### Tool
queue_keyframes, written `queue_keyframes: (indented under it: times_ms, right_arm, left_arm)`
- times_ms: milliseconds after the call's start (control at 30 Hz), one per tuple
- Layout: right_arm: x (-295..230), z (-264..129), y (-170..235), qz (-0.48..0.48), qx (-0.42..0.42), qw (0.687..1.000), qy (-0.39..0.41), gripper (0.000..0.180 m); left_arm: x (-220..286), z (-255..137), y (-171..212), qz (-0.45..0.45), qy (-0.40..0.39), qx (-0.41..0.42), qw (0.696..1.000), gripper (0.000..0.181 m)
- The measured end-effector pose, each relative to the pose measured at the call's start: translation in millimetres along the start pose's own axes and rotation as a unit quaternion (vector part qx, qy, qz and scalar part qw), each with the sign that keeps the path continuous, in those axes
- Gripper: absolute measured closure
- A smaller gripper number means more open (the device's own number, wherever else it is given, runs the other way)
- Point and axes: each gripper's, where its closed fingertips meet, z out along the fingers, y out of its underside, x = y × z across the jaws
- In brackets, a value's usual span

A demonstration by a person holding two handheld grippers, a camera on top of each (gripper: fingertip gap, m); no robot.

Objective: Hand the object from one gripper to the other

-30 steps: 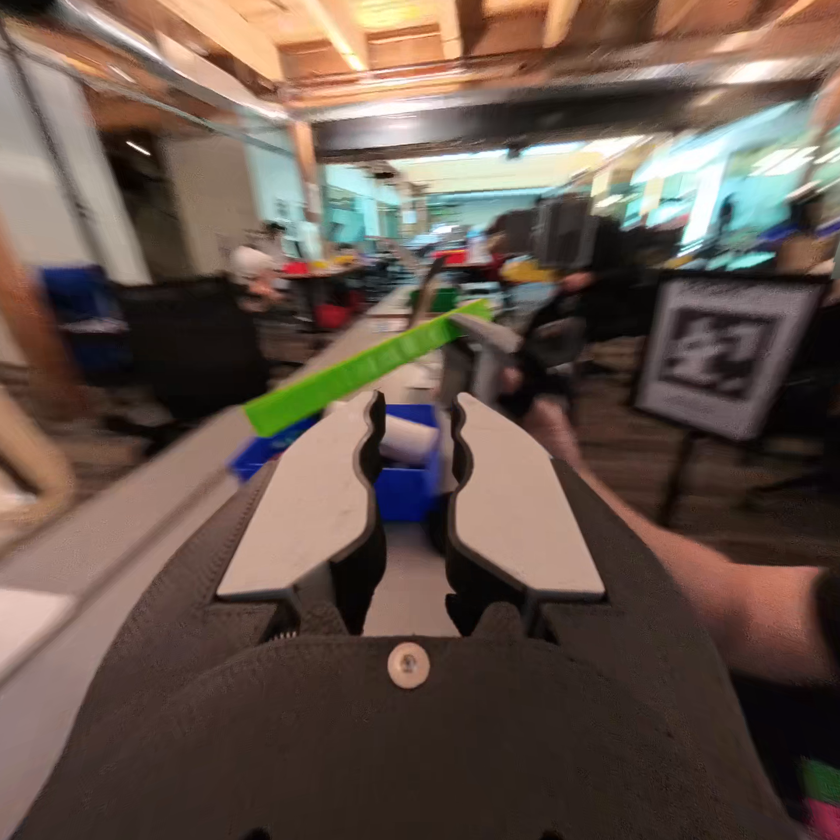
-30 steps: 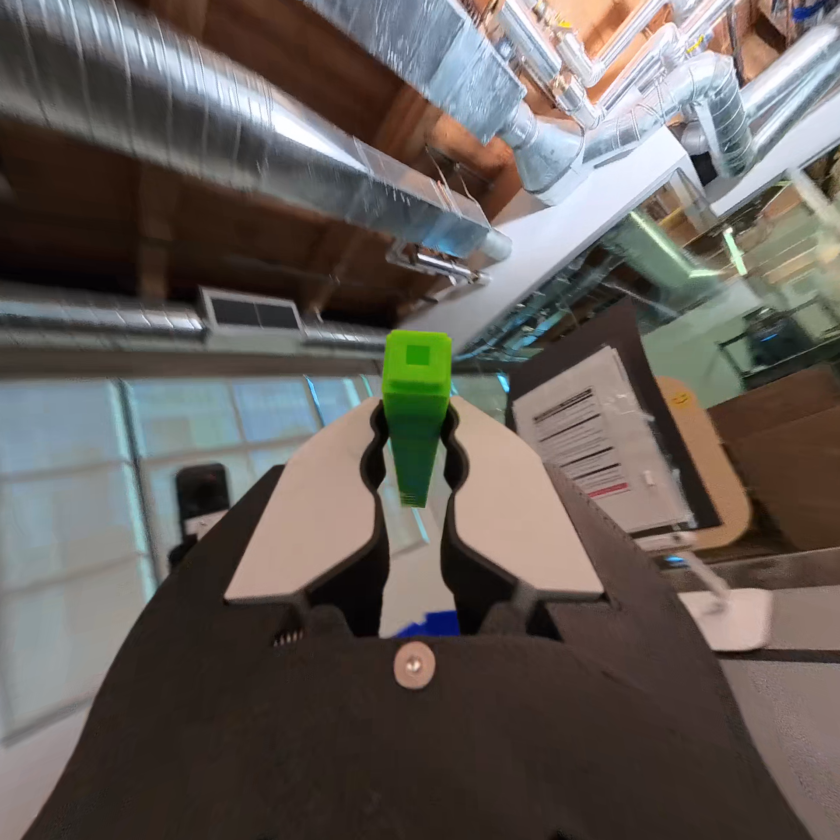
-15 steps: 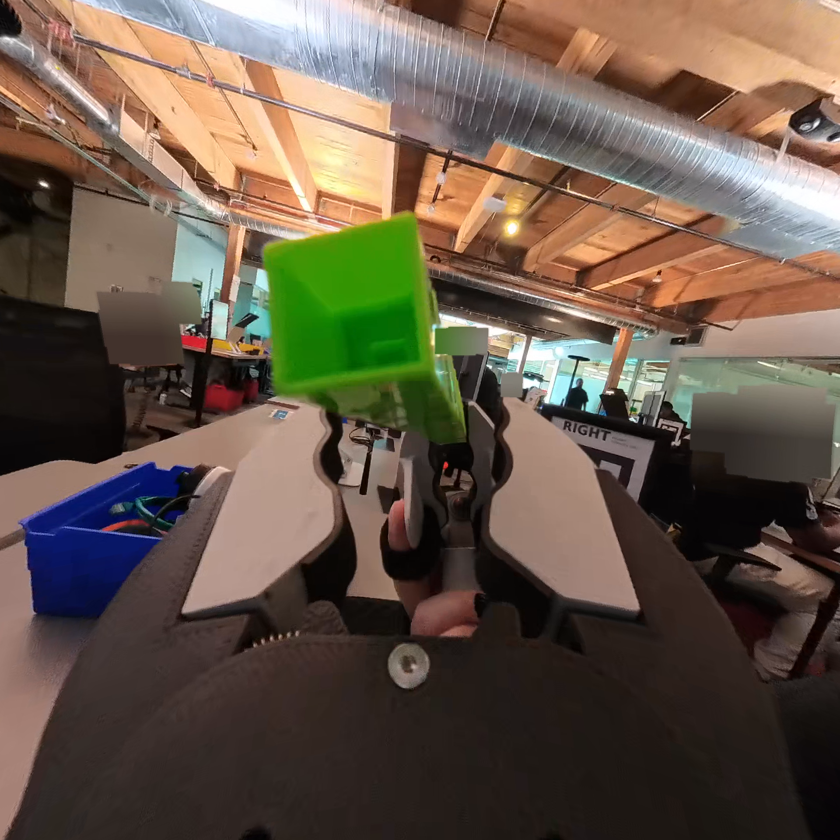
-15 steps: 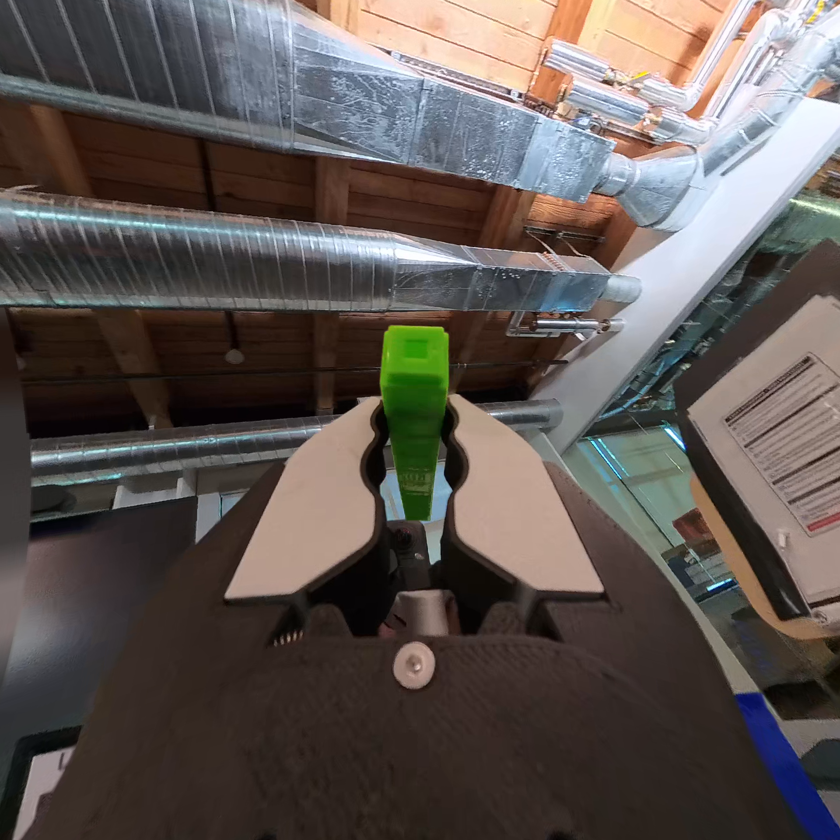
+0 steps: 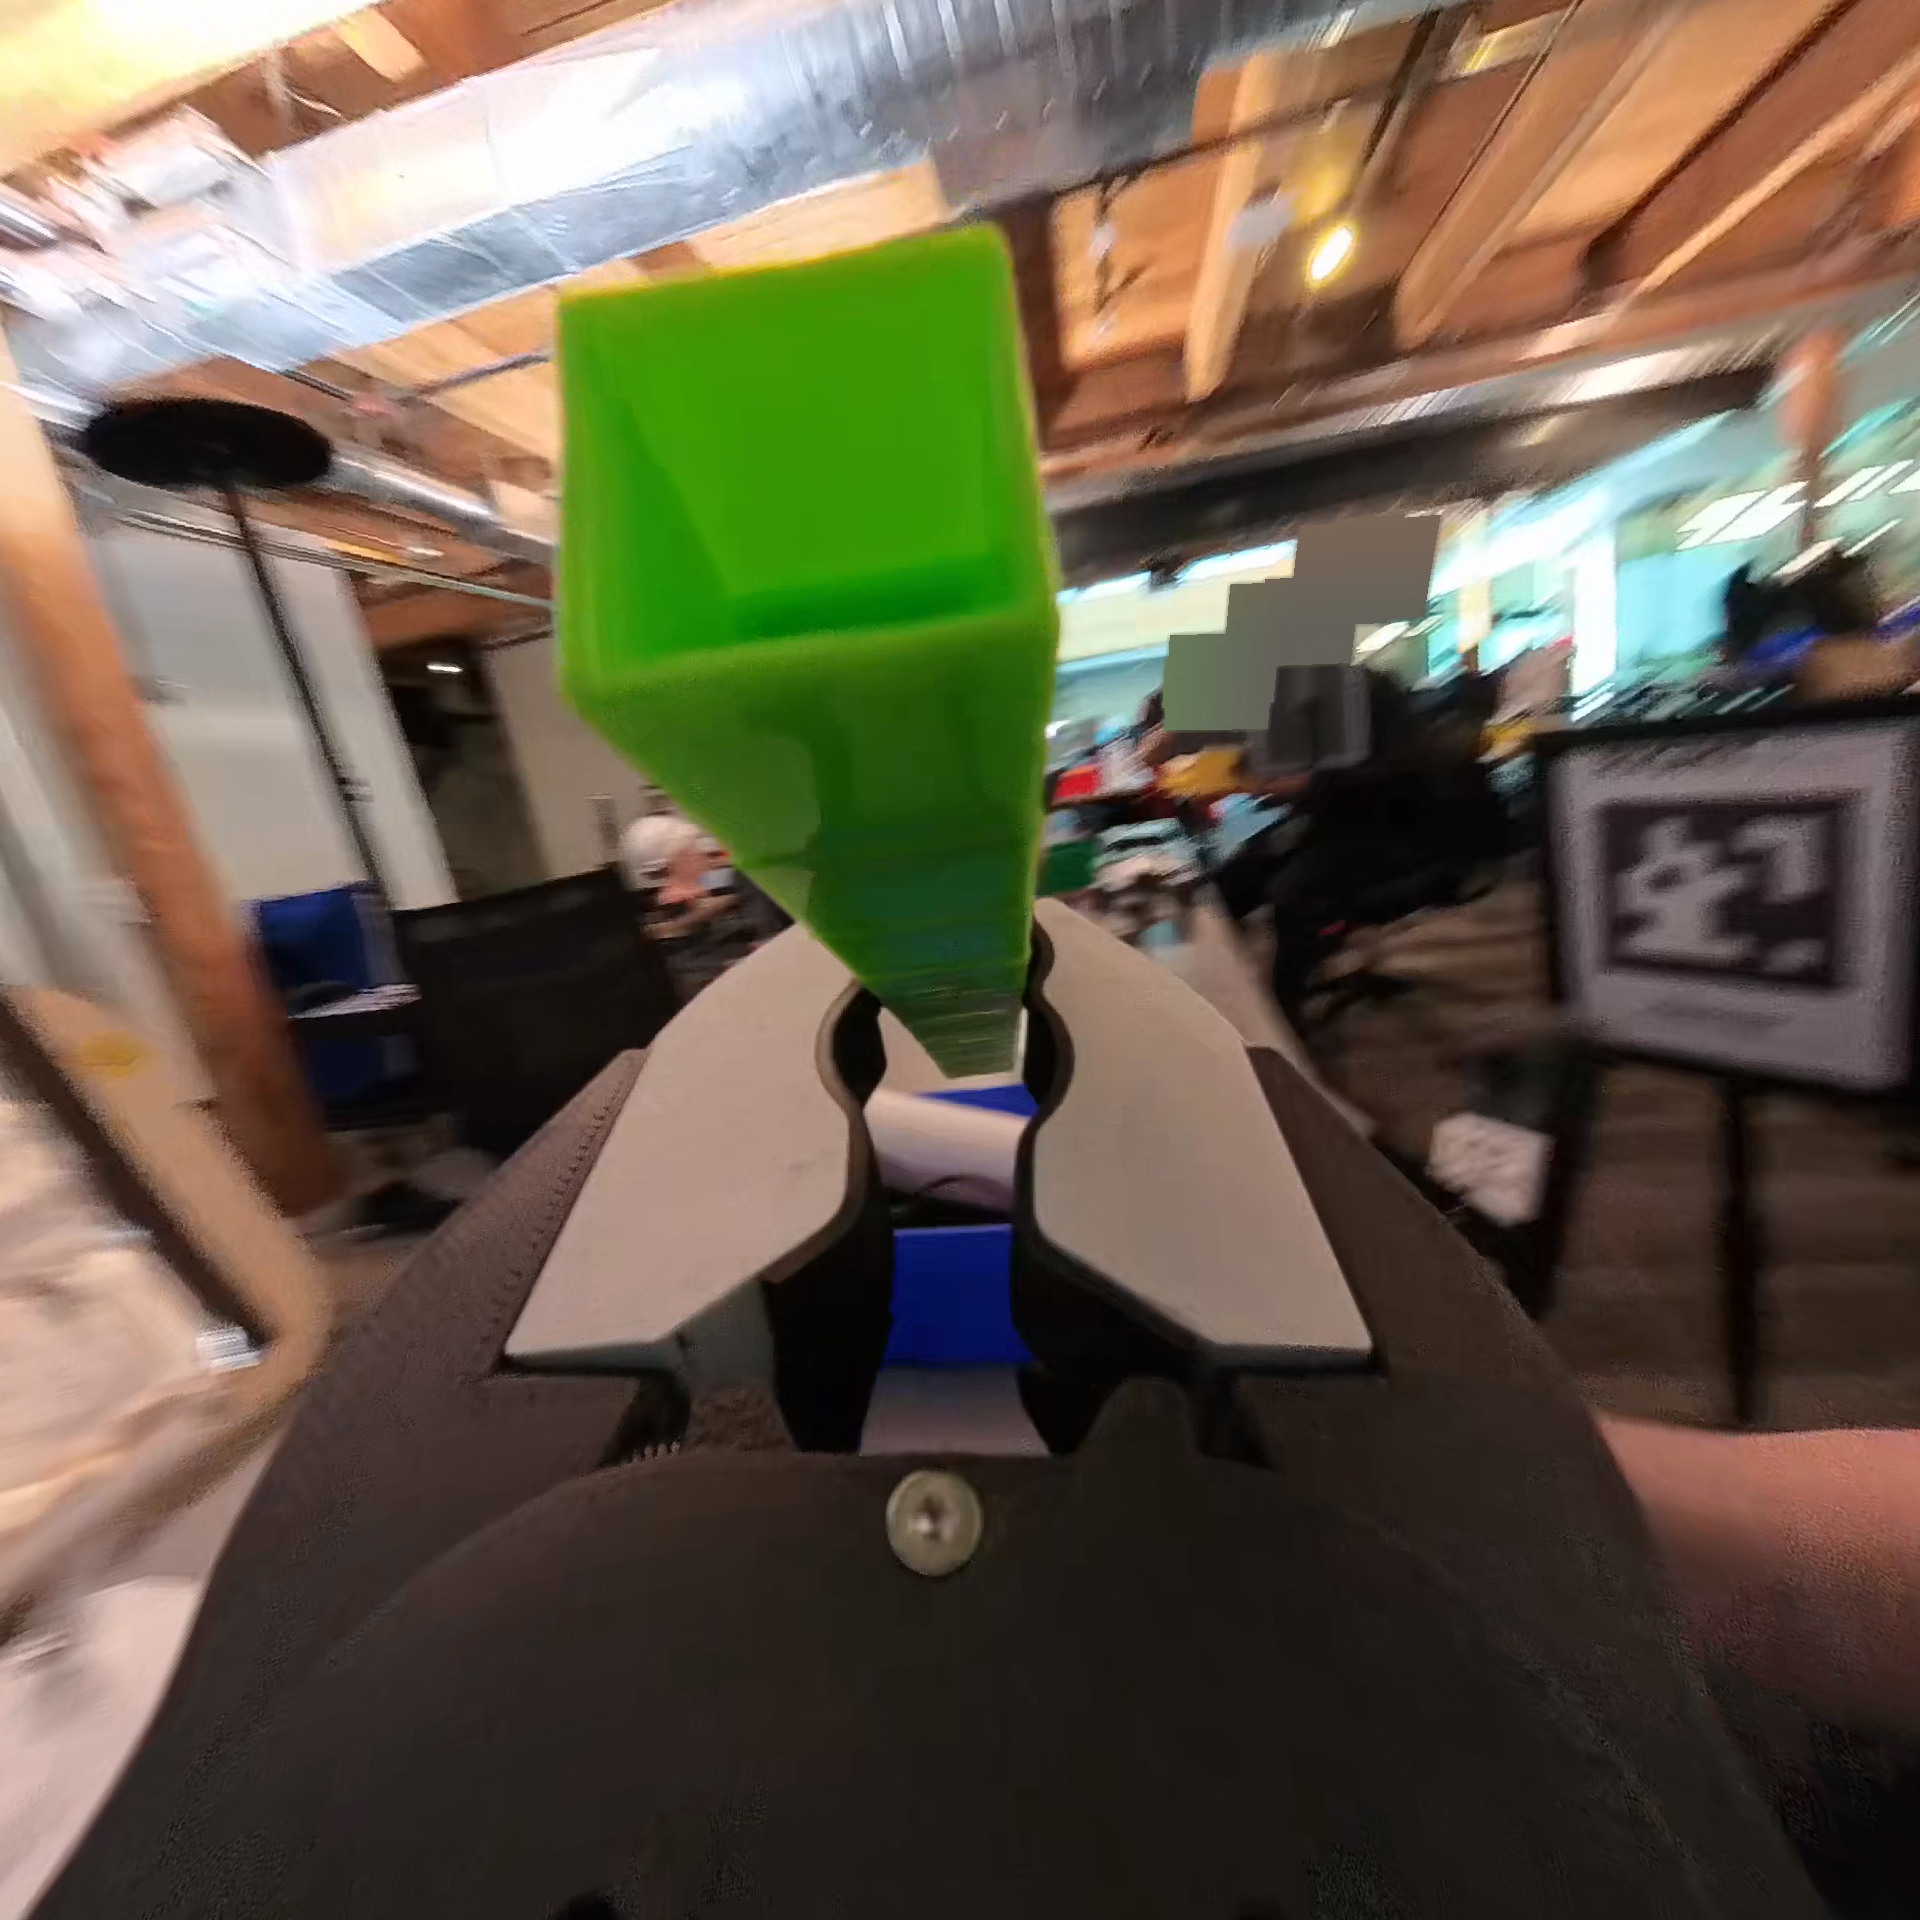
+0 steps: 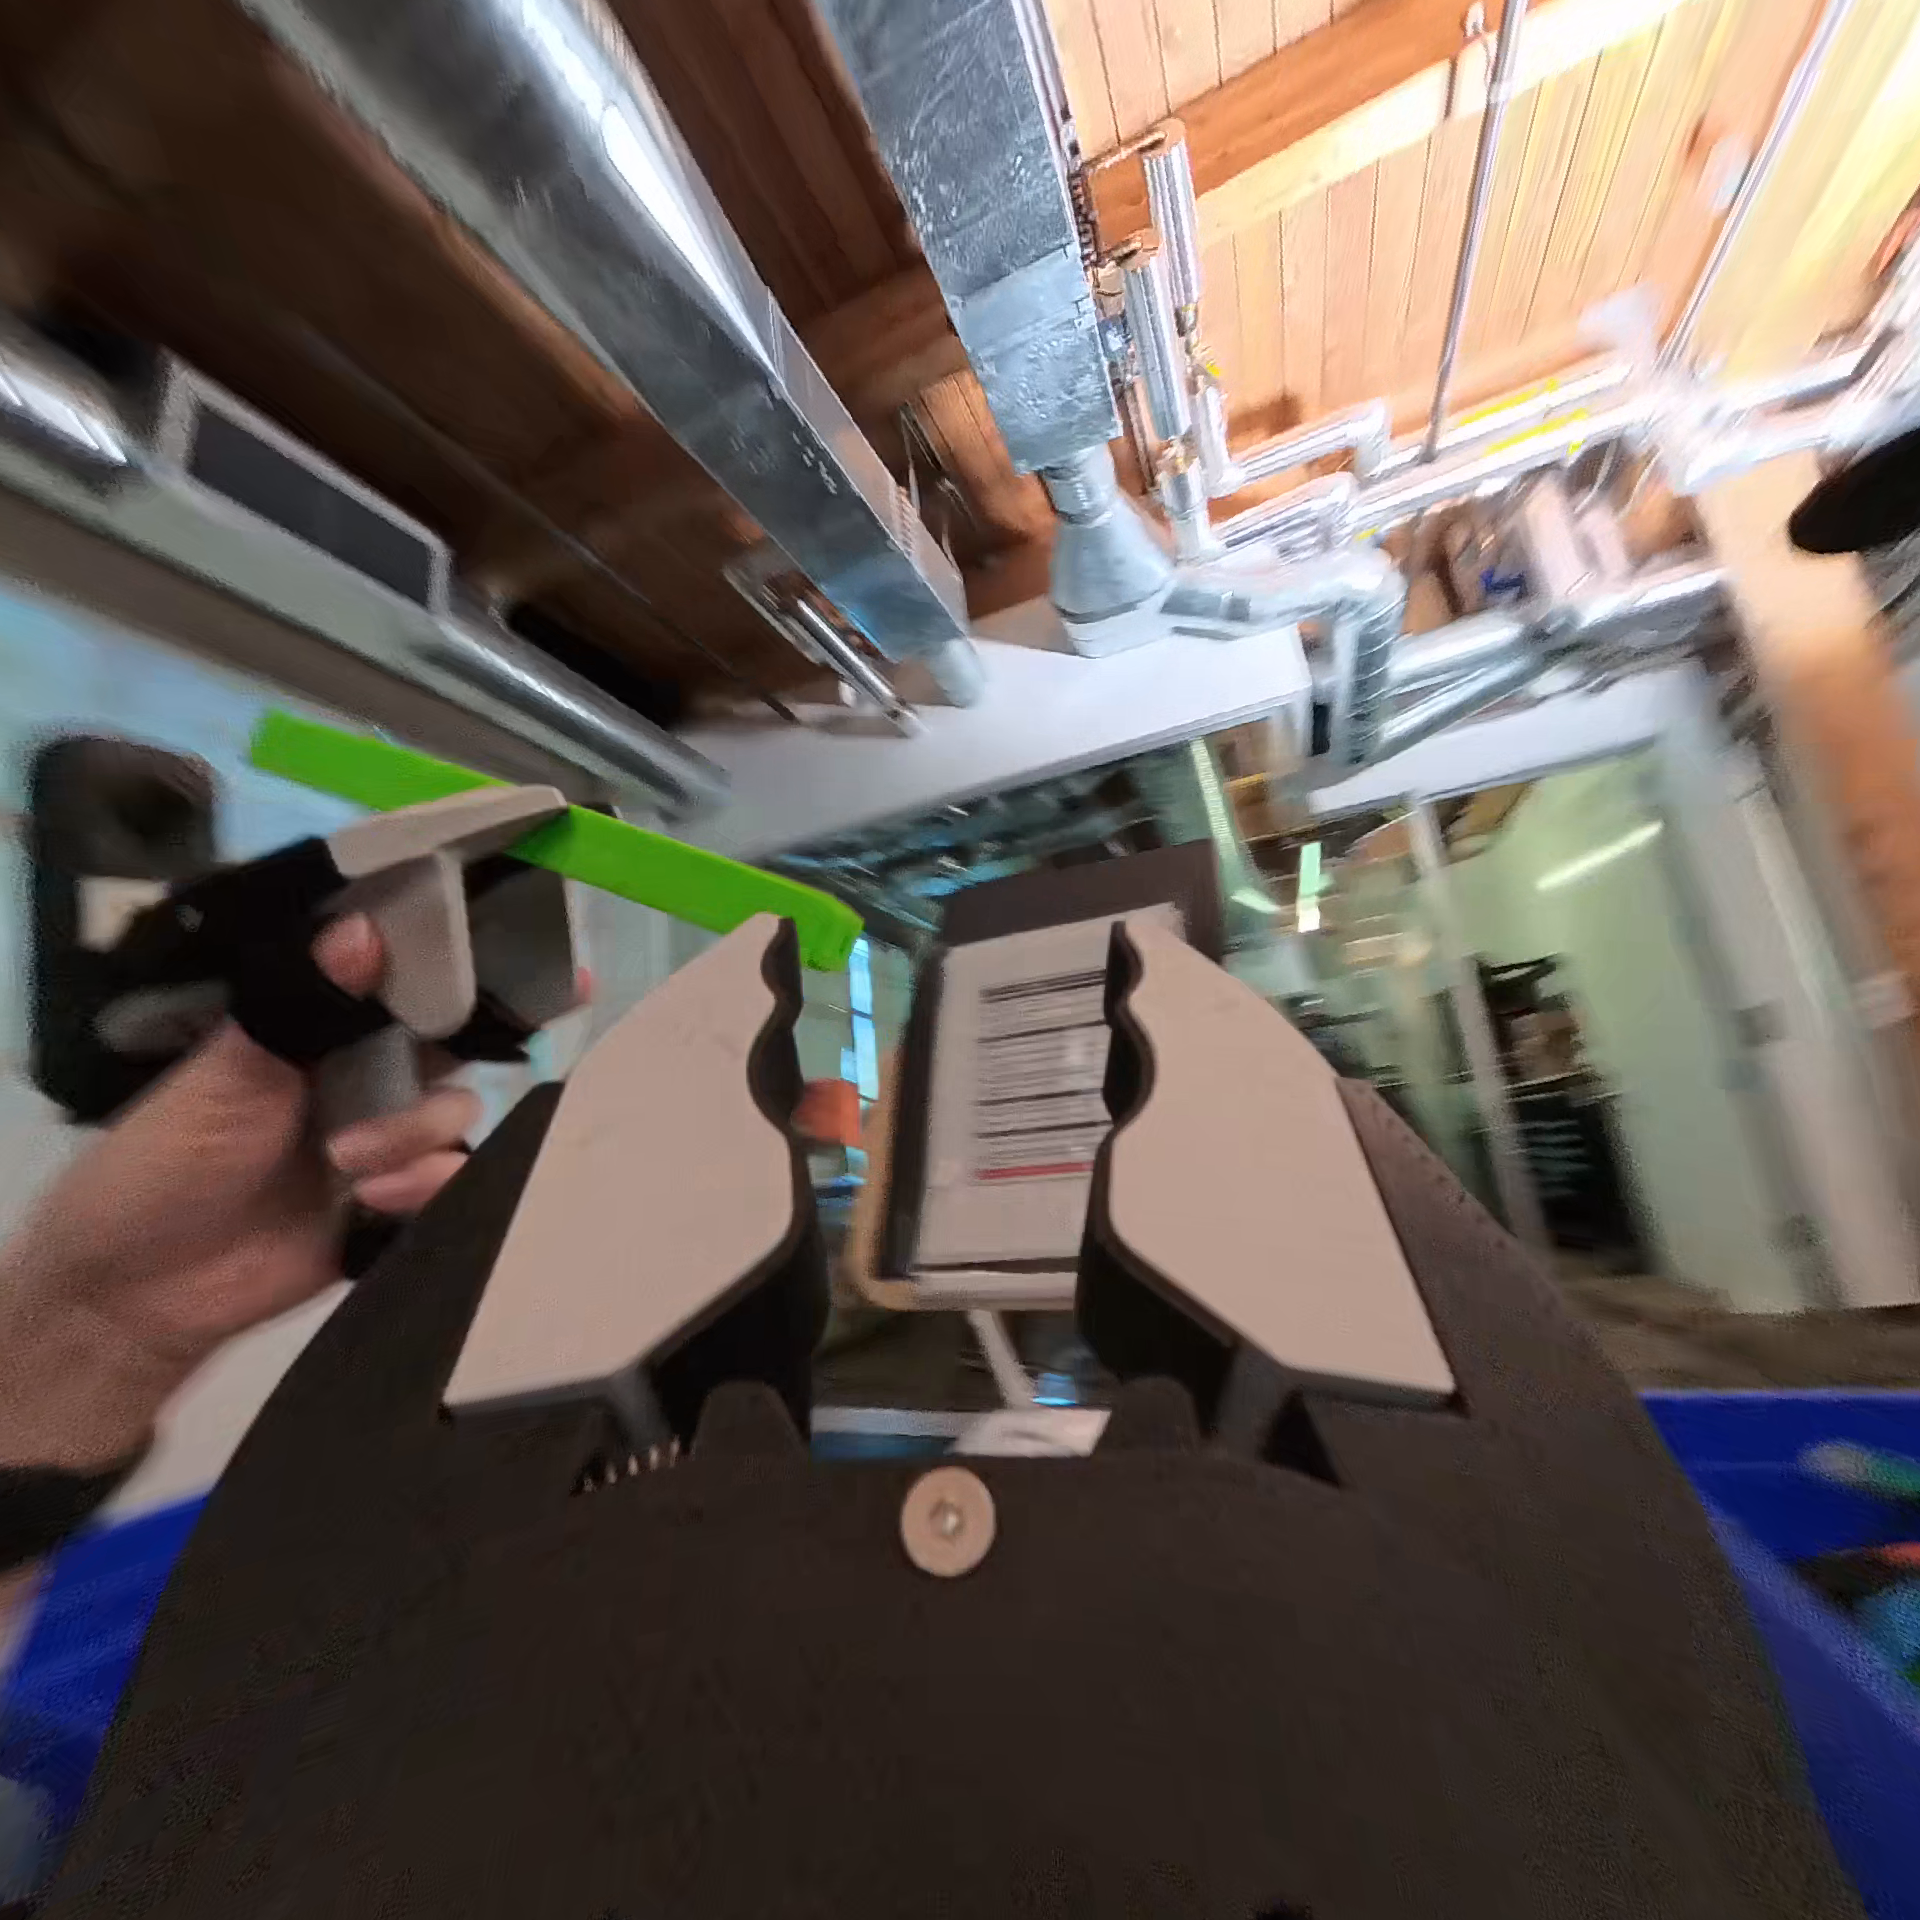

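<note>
Handover done: left gripper [image 5: 940, 1003] pinches the green bar [image 5: 831, 582].

Right gripper [image 6: 951, 971], jaws spread and empty (seemingly to release), sits beside the bar's end at 11 o'clock.

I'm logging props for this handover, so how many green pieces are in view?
1. The green bar is clamped in the left gripper, also seen at left in the right wrist view. Blur could hide others.
</note>
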Motion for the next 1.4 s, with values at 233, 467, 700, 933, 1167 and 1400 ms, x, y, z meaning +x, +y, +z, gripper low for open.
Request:
queue_keyframes:
  times_ms: [233,467,700,933,1167,1400]
  right_arm:
    - [-78,32,-24,-0.229,-0.077,0.963,-0.117,0.13]
    - [-124,39,-1,-0.346,-0.177,0.892,-0.232,0.133]
    - [-129,10,20,-0.371,-0.279,0.811,-0.356,0.141]
    - [-126,-11,24,-0.364,-0.332,0.779,-0.389,0.155]
    - [-64,26,-34,-0.202,-0.191,0.933,-0.23,0.156]
    - [35,16,-90,0.245,0.02,0.958,-0.147,0.156]
  left_arm:
    - [5,12,33,0.224,-0.058,-0.095,0.968,0.158]
    - [30,23,65,0.306,-0.013,-0.159,0.939,0.159]
    - [68,14,83,0.366,0.115,-0.19,0.904,0.159]
    - [83,7,98,0.365,0.154,-0.215,0.893,0.158]
    - [77,17,39,0.128,0.131,-0.095,0.978,0.114]
    - [54,20,38,-0.026,0.127,-0.08,0.988,0.118]
